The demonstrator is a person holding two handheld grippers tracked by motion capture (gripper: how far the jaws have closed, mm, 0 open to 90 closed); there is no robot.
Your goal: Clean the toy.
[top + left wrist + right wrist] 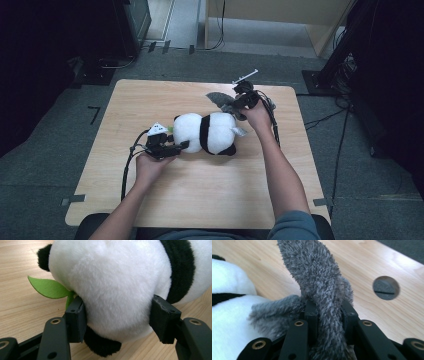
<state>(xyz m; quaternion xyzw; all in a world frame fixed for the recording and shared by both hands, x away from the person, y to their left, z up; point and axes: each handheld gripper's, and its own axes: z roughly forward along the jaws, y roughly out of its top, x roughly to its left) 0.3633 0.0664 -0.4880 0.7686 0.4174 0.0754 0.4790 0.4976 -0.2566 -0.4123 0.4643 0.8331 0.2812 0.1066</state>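
Note:
A black-and-white panda plush (210, 132) lies on its side in the middle of the wooden table (200, 195). My left gripper (181, 146) comes in from the left, and in the left gripper view its pads press into the panda's round white end (112, 285). A green felt leaf (48, 287) sticks out beside the left jaw. My right gripper (239, 104) is just behind the panda's right end, shut on a strip of grey fuzzy fabric (317, 272) that stands up between the jaws. The panda's white fur (227, 322) lies close on the left of that view.
A round cable hole (385, 287) sits in the tabletop near the far right corner. Black cables (325, 120) run over the grey floor to the right of the table. Dark equipment stands at the back left (130, 25) and at the right (370, 60).

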